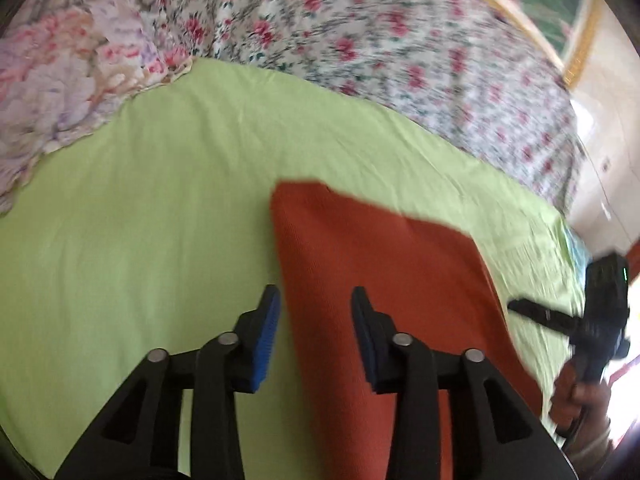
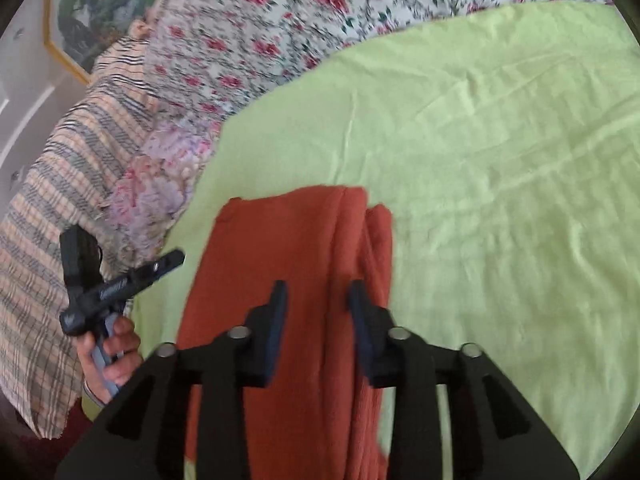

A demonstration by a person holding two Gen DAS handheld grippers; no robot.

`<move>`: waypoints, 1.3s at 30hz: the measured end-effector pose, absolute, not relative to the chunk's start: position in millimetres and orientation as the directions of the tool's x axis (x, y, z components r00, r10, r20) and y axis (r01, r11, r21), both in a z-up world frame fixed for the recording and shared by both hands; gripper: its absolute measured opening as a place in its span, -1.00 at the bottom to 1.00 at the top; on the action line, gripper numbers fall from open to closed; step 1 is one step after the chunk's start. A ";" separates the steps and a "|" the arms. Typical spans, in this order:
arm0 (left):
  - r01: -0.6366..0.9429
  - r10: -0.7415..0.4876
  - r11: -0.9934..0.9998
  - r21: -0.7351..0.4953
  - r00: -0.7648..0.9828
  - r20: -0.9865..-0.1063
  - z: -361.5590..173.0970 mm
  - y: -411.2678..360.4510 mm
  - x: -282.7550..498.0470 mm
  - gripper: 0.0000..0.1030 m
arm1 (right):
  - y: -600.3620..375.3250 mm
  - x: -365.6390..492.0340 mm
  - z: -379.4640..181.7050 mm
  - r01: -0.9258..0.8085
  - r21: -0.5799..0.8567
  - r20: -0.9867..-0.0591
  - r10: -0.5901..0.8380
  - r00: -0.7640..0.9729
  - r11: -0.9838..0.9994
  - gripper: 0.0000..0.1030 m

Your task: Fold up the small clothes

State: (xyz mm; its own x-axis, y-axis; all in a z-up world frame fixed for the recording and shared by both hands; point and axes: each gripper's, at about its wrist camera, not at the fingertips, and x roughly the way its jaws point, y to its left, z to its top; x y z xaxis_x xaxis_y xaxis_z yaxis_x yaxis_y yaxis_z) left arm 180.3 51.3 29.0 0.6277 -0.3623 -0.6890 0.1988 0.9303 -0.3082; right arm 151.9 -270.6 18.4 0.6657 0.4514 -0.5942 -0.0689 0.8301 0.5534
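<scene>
The left wrist view looks forward and steeply down along its own fingers from close above the green sheet (image 1: 160, 200), set at the left edge of the rust-red garment (image 1: 380, 280). The right wrist view looks down likewise from close above that garment's right, folded side. Both share the garment, sheet and floral bedding (image 1: 400, 60), though each is somewhat blurred, and each catches the opposite gripper at its frame edge.
</scene>
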 end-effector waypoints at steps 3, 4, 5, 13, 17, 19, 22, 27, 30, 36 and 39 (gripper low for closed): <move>0.244 -0.356 0.934 -0.260 0.620 -0.699 23.6 42.2 128.0 -0.19 | -262.5 120.0 18.5 -0.067 0.544 -0.597 0.442 0.670 0.836 -0.29; 0.263 -0.357 0.933 -0.244 0.611 -0.706 20.2 38.3 113.0 -0.11 | -260.1 108.1 17.8 -0.066 0.541 -0.599 0.439 0.669 0.839 -0.29; 0.280 -0.348 0.935 -0.217 0.604 -0.717 15.4 32.3 96.7 -0.08 | -257.5 96.0 16.1 -0.060 0.532 -0.608 0.431 0.667 0.845 -0.29; 0.369 -0.332 0.922 -0.117 0.600 -0.728 -8.0 4.1 14.3 0.15 | -234.0 48.5 -4.2 -0.053 0.496 -0.663 0.417 0.622 0.867 -0.30; 0.373 -0.303 0.925 -0.071 0.611 -0.731 -16.0 -10.5 8.5 0.19 | -222.4 49.0 -8.3 -0.085 0.515 -0.662 0.459 0.592 0.853 -0.90; 0.363 -0.278 0.931 -0.043 0.627 -0.727 -19.4 -16.1 12.2 0.22 | -220.3 52.3 2.5 -0.107 0.556 -0.619 0.497 0.608 0.824 -0.90; 0.346 -0.246 0.938 -0.010 0.649 -0.720 -21.3 -21.5 16.1 0.24 | -223.0 54.6 32.3 -0.159 0.637 -0.507 0.565 0.651 0.754 -0.90; 0.343 -0.220 0.939 0.032 0.669 -0.710 -21.0 -24.7 15.1 0.25 | -228.5 51.7 61.4 -0.209 0.684 -0.398 0.598 0.695 0.699 -0.90; 0.351 -0.198 0.934 0.073 0.676 -0.710 -24.1 -28.3 11.6 0.25 | -233.3 57.4 56.2 -0.182 0.715 -0.388 0.600 0.700 0.675 -0.90; 0.165 -0.134 0.986 -0.031 0.660 -0.739 -26.5 7.6 36.8 -0.27 | -234.7 54.8 60.0 -0.201 0.718 -0.371 0.610 0.700 0.667 -0.90; 0.118 -0.158 0.987 -0.107 0.638 -0.754 -31.1 26.8 41.7 -0.40 | -234.1 47.9 57.7 -0.200 0.674 -0.410 0.585 0.699 0.711 -0.90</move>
